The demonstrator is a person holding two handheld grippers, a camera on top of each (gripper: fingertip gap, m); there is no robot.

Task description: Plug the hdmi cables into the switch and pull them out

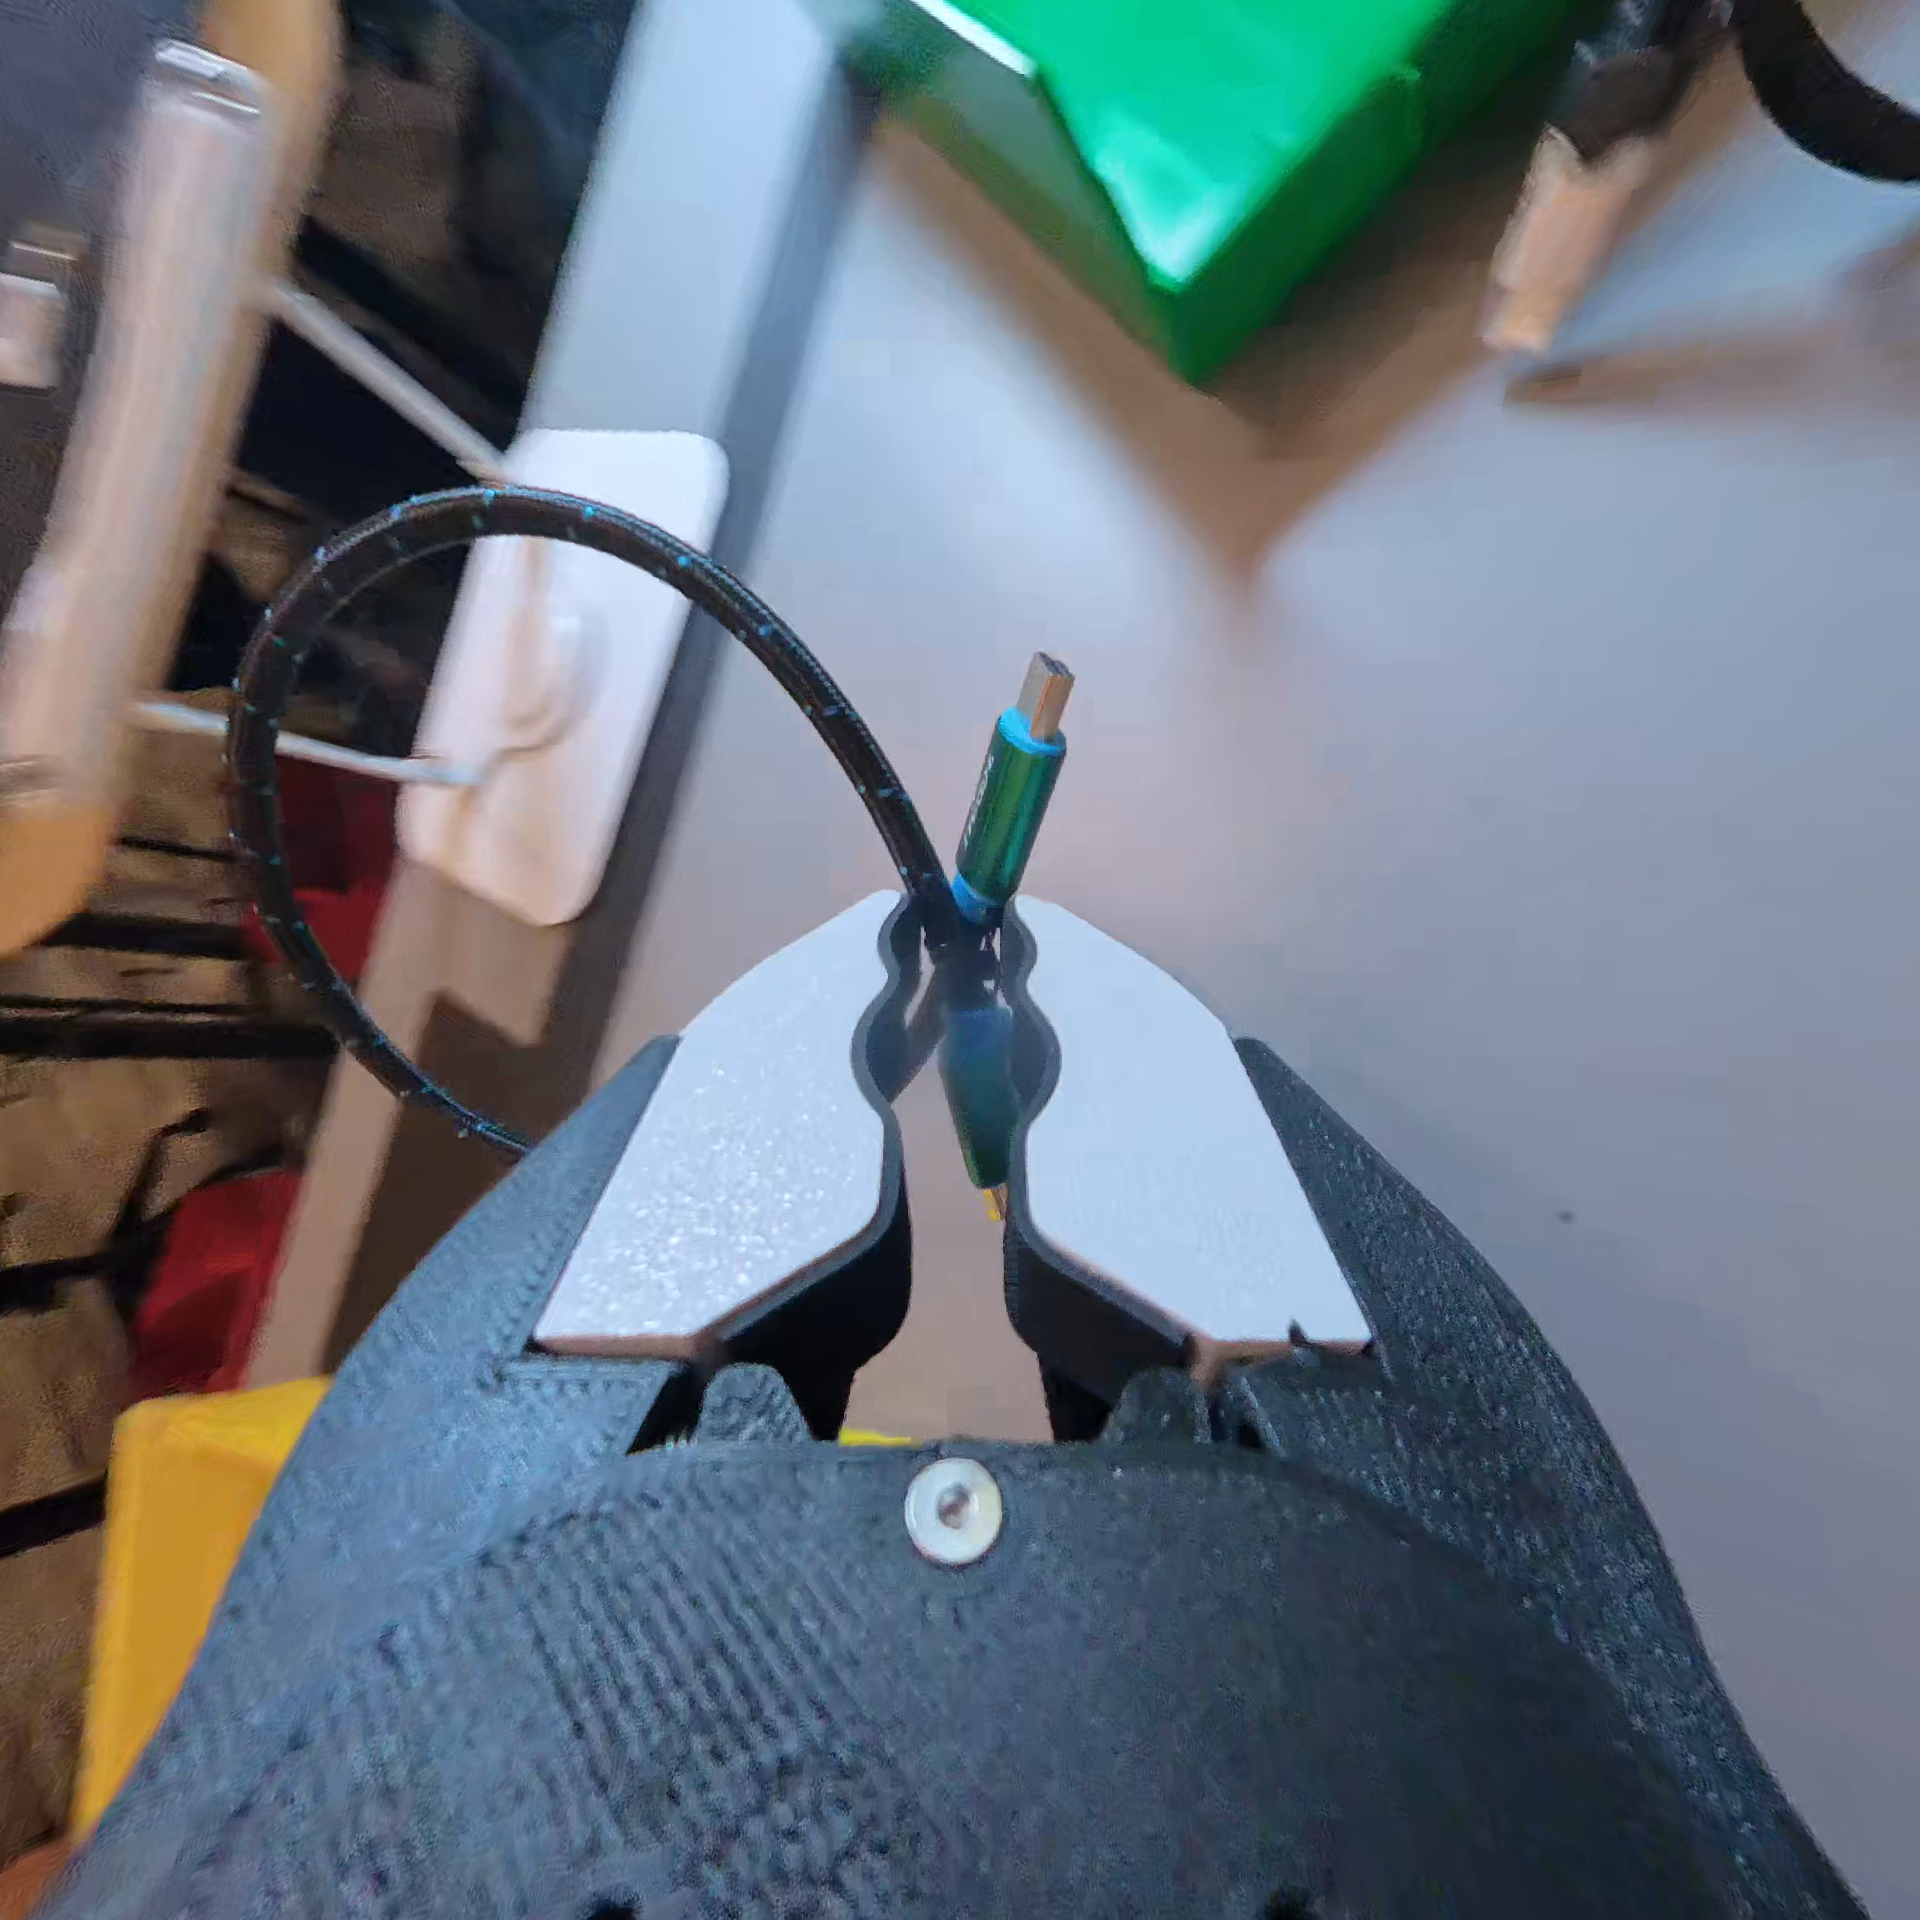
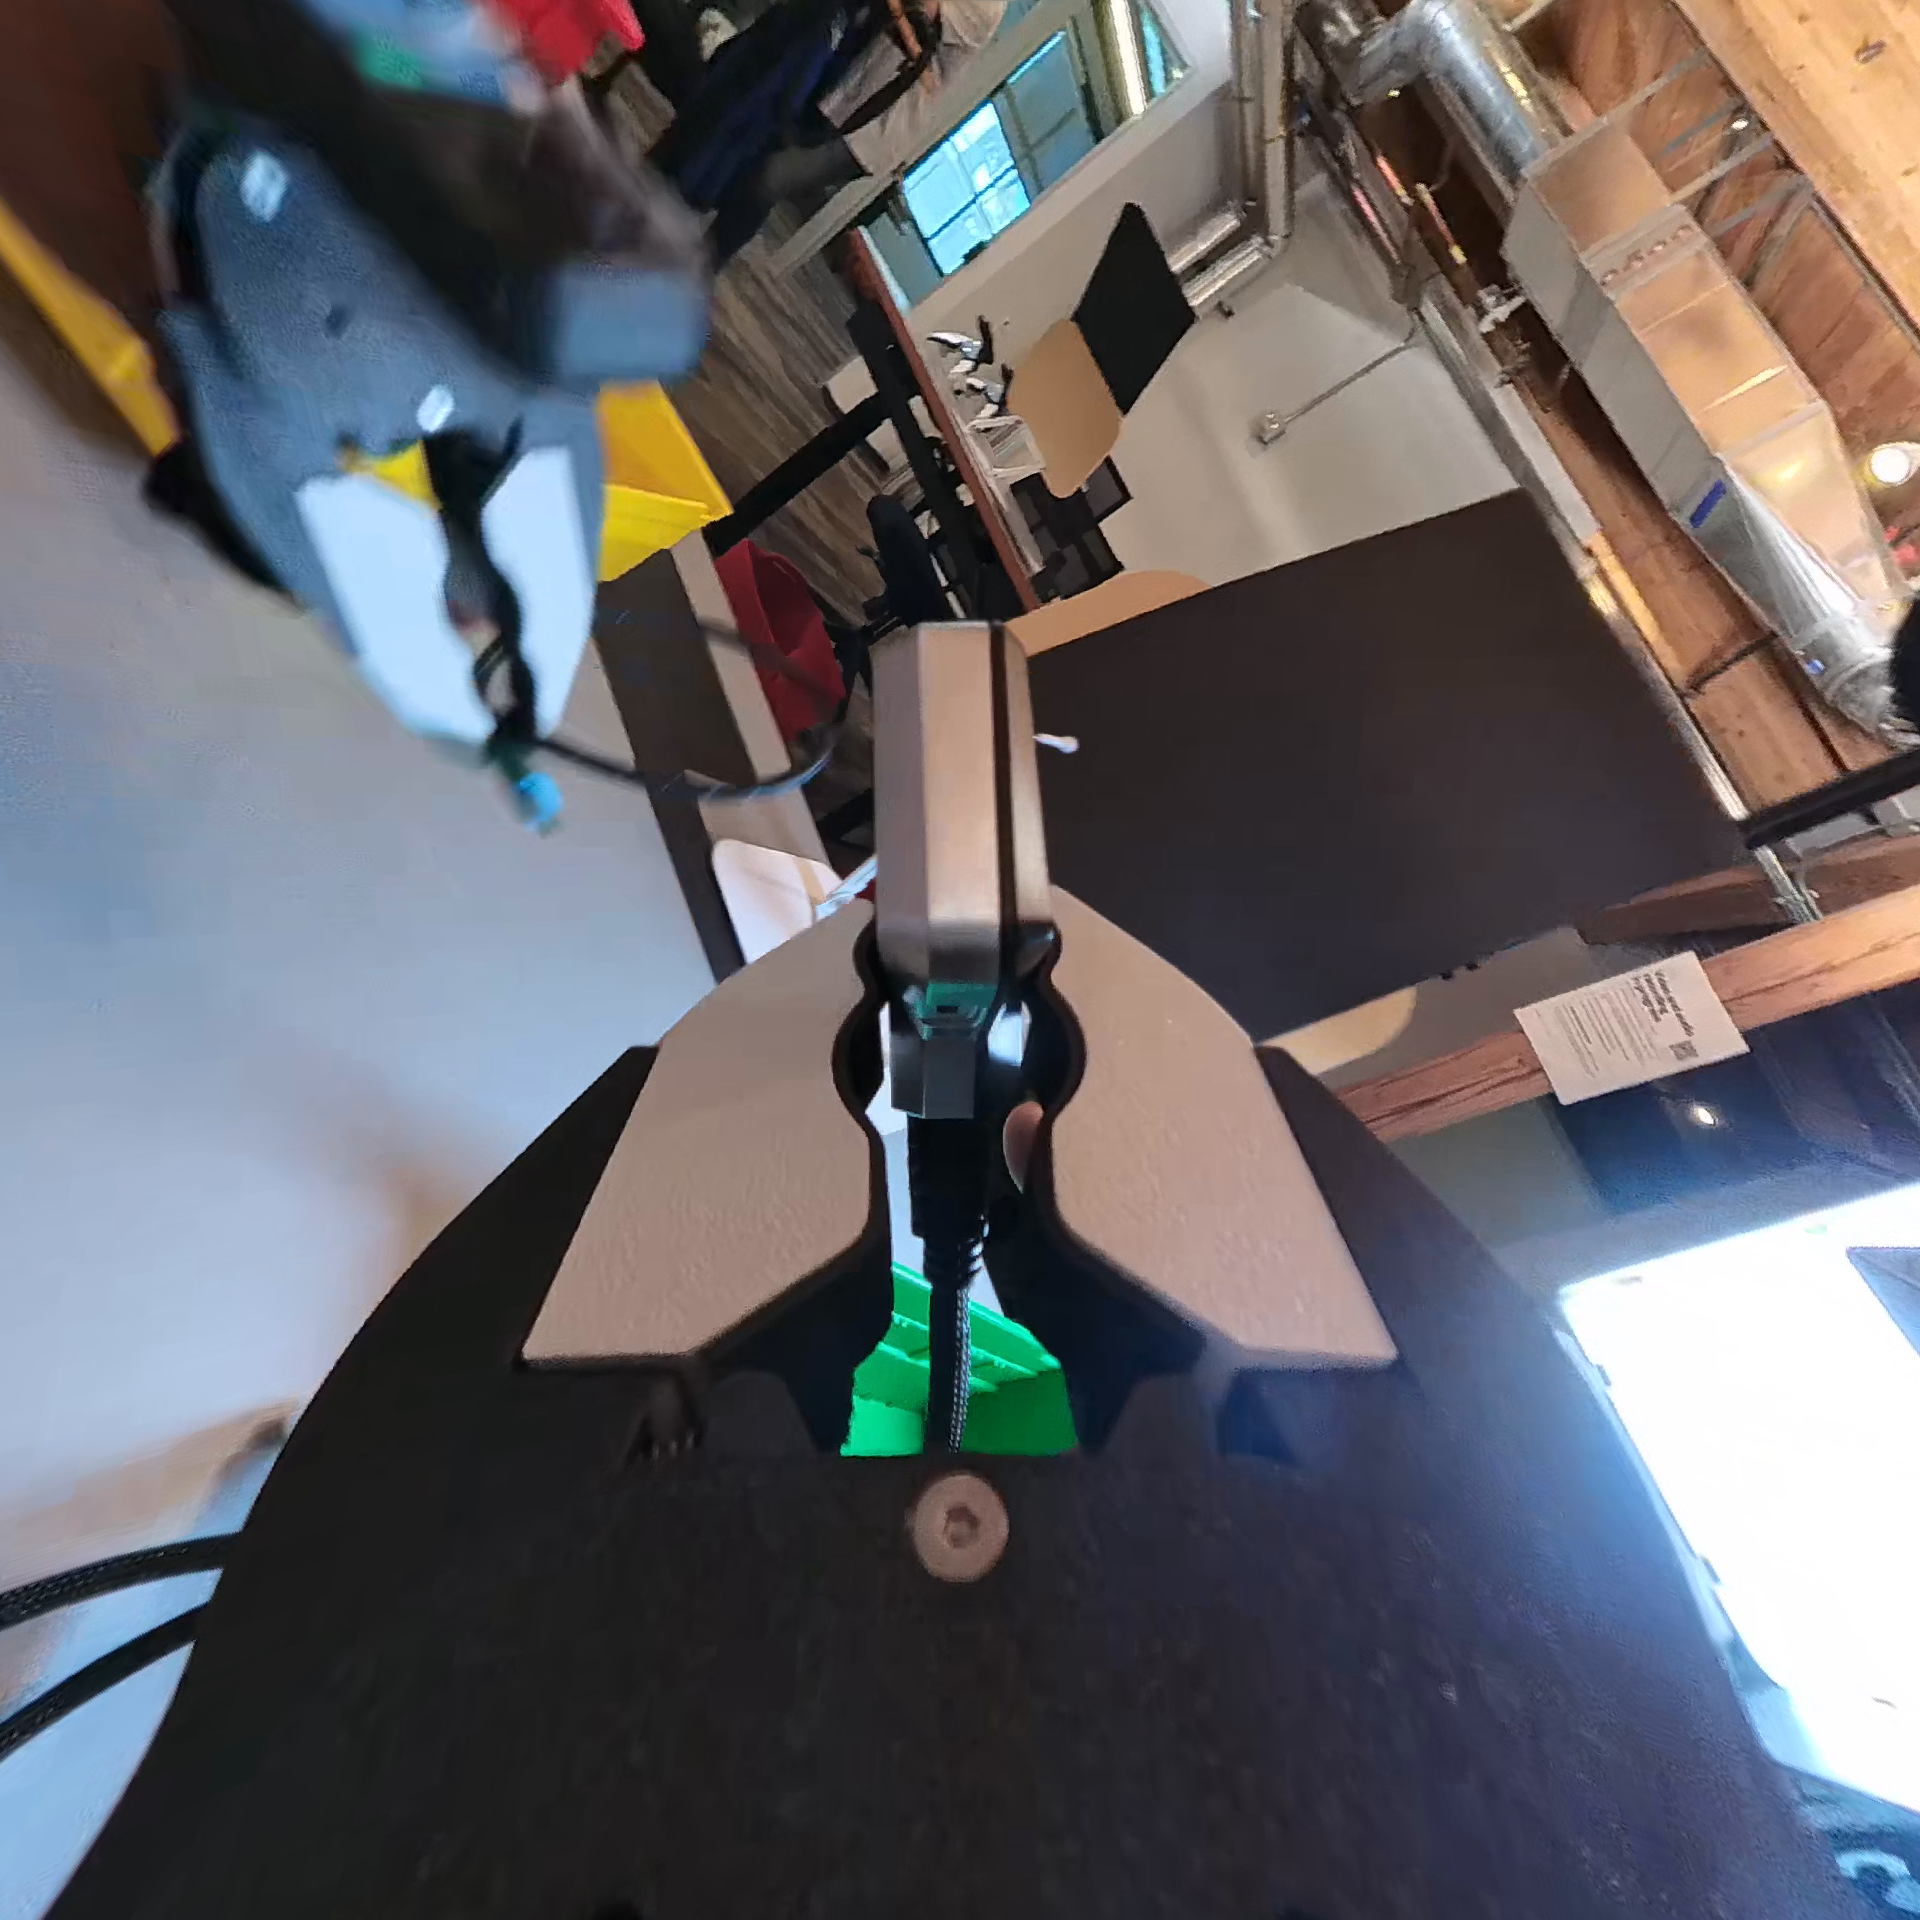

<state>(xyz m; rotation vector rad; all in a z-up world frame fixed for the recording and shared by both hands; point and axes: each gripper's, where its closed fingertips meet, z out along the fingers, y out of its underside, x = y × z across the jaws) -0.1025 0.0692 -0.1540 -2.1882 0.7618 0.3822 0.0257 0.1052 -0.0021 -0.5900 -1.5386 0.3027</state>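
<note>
My left gripper (image 1: 958, 920) is shut on a black braided HDMI cable (image 1: 312, 582), just behind its green metal plug (image 1: 1010, 805). The plug's gold tip (image 1: 1047, 691) points forward above the white table (image 1: 1507, 987), and the cable loops off to the left. A second blurred green plug (image 1: 977, 1101) shows below between the fingers. My right gripper (image 2: 961, 940) is shut on a grey box-shaped switch (image 2: 951, 790), held end-on in the air. A black plug (image 2: 935, 1070) with braided cable is in its near end. The left gripper (image 2: 447, 592) appears blurred at the upper left.
A green box (image 1: 1195, 166) lies on the table ahead and shows under the right gripper (image 2: 956, 1392). A white block (image 1: 566, 675) sits at the table's left edge. Yellow bins (image 2: 655, 478) stand beyond the table. Two braided cables (image 2: 94, 1621) trail at the lower left. The tips of one gripper are about 20 centimeters away from the tips of the other.
</note>
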